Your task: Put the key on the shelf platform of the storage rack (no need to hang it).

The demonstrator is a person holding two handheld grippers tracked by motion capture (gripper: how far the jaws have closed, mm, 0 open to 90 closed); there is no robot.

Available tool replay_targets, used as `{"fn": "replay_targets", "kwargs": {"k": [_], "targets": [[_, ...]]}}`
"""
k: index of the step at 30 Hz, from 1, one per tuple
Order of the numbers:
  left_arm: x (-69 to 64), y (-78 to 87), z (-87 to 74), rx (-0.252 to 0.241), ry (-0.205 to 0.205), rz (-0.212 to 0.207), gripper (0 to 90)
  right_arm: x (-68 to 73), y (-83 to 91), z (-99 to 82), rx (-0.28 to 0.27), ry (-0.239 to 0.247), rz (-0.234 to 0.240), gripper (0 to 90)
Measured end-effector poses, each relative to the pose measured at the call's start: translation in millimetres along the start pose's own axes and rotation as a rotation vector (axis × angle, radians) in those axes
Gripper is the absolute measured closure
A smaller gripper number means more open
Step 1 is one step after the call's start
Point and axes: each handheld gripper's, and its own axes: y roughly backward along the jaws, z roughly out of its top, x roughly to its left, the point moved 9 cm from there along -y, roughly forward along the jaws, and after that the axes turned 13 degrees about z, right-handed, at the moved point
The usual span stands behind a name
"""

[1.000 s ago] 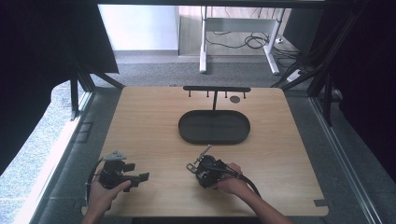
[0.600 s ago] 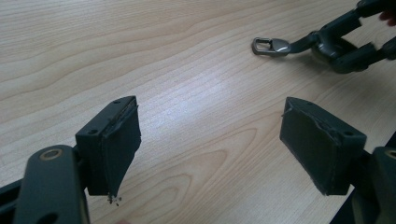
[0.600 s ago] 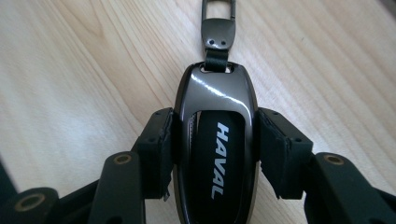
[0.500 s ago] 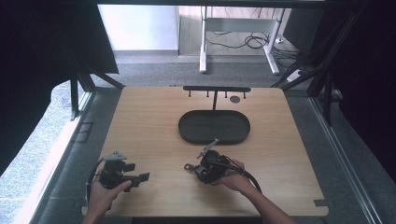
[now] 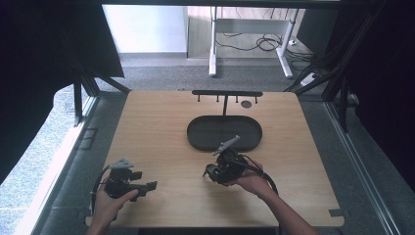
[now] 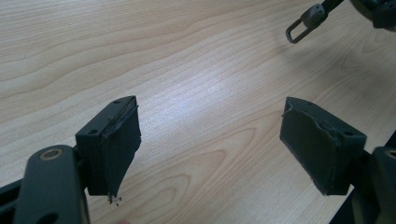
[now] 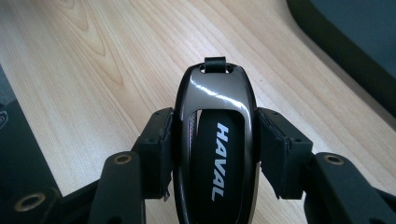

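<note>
Key fob clamped in right gripper

The right gripper [image 7: 212,154] has its jaws clamped on a glossy HAVAL key fob [image 7: 215,140], near the worktop's [image 5: 156,127] centre, beside the dark oval tray [image 5: 224,132]. The left gripper [image 6: 210,144], jaws apart, sits near the front-left corner, seemingly empty

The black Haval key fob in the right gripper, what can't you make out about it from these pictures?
- Glossy black key fob, right gripper view: its lower end is cut off by the bottom edge, its sides covered by the jaws.
- High view: the right gripper and hand hide it.
- Small strap loop, left gripper view: what it attaches to is cut off at the top.
</note>
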Motion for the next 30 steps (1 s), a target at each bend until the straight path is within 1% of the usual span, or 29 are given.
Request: {"fn": "replay_targets", "kwargs": {"k": [4, 15, 17, 19, 24, 26, 30], "targets": [[0.1, 0.8, -0.1, 0.000, -0.001, -0.002, 20.5, -3.3, 5.3, 3.2, -0.018, -0.009, -0.008, 49.0], [-0.3, -0.1, 0.0, 0.001, 0.002, -0.003, 20.5, -14.2, 17.8, 9.9, -0.040, -0.019, -0.021, 49.0], [0.0, 0.1, 0.1, -0.002, 0.002, -0.003, 20.5, -18.4, 21.4, 13.1, -0.048, -0.027, -0.030, 49.0], [0.3, -0.2, 0.2, -0.002, 0.003, -0.002, 20.5, -19.4, 22.2, 13.7, -0.049, -0.030, -0.031, 49.0], [-0.3, 0.7, 0.2, -0.002, 0.003, -0.004, 20.5, -30.4, 26.9, 20.1, -0.064, -0.043, -0.050, 49.0], [0.0, 1.0, 0.3, -0.002, 0.002, -0.004, 20.5, -31.3, 27.7, 21.0, -0.065, -0.045, -0.053, 49.0], [0.0, 0.6, 0.4, -0.001, 0.002, -0.004, 20.5, -34.6, 31.8, 28.6, -0.075, -0.044, -0.061, 49.0]]}}
